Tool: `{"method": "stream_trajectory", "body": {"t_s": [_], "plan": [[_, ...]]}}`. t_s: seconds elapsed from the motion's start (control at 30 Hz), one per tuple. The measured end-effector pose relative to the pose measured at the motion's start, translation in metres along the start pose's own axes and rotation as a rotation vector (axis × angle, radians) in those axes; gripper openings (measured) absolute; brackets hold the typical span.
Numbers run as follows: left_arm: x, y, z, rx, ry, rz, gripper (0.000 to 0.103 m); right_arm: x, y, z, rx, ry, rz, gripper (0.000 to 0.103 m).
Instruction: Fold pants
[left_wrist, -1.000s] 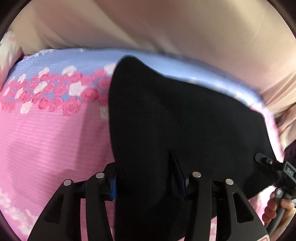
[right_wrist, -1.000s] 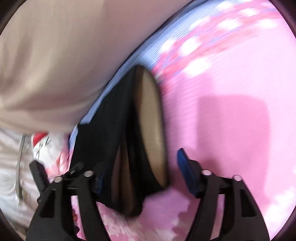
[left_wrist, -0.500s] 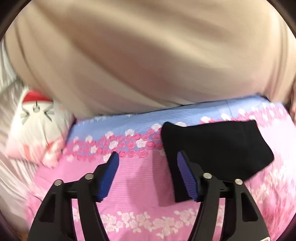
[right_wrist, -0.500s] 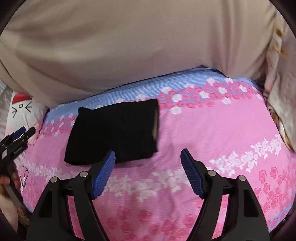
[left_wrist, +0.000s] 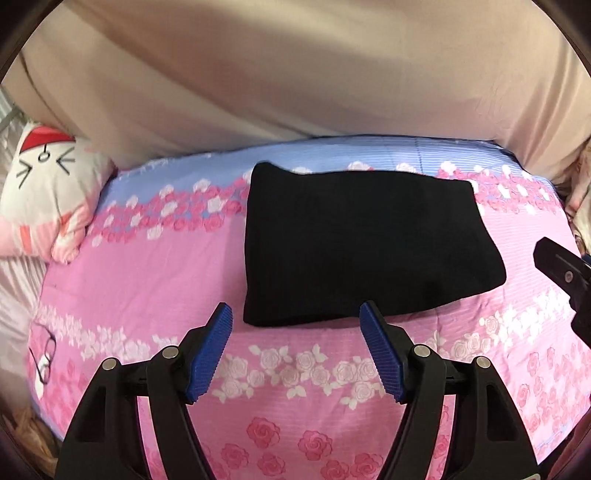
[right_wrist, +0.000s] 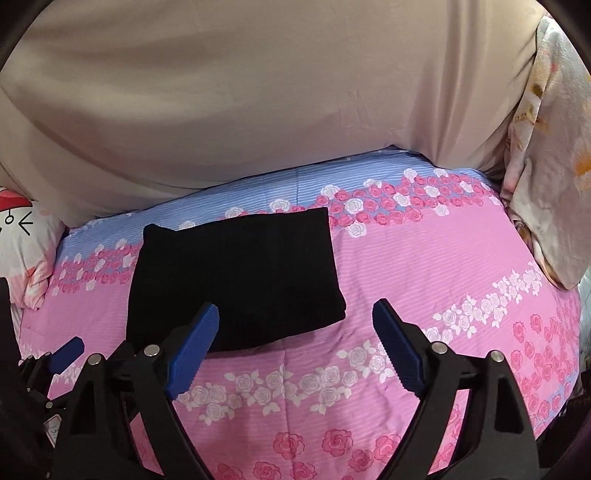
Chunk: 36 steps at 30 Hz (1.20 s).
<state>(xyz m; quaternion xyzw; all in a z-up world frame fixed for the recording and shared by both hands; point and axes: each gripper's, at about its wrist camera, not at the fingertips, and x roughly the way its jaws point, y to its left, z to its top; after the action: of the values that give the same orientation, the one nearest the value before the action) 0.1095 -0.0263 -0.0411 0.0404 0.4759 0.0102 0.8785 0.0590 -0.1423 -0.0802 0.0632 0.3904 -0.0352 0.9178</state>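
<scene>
Black pants (left_wrist: 362, 247) lie on the bed (left_wrist: 147, 280) as a compact folded rectangle, toward the far side of the floral sheet, flat and free of both tools. Left hand-held gripper (left_wrist: 295, 354): jaws spread wide, nothing between them, hovering just short of the bundle's near edge. Right hand-held gripper (right_wrist: 295, 354): likewise spread and empty, near the bundle's near-right corner. Judgement: fabric looks soft, light, limp; layers will slide and sag if lifted from one point. Best hold: pinch all layers at the thick folded near edge, one tool per corner. Fold appears complete or nearly so; one far corner peaks up slightly
</scene>
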Motion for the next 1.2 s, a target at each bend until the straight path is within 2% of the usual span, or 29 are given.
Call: {"method": "stream_trajectory", "body": {"t_s": [0.17, 0.47, 1.2], "plan": [[0.000, 0.000, -0.002, 0.007, -0.006, 0.021, 0.069, -0.003, 0.006, -0.006, -0.010, -0.004, -0.029, 0.084], [-0.006, 0.005, -0.010, 0.010, 0.007, 0.008, 0.069, -0.013, 0.011, -0.017, -0.021, 0.000, -0.044, 0.084], [0.000, 0.007, -0.014, 0.018, 0.008, 0.030, 0.069, -0.007, 0.017, -0.019, -0.055, 0.007, -0.042, 0.084]]}}
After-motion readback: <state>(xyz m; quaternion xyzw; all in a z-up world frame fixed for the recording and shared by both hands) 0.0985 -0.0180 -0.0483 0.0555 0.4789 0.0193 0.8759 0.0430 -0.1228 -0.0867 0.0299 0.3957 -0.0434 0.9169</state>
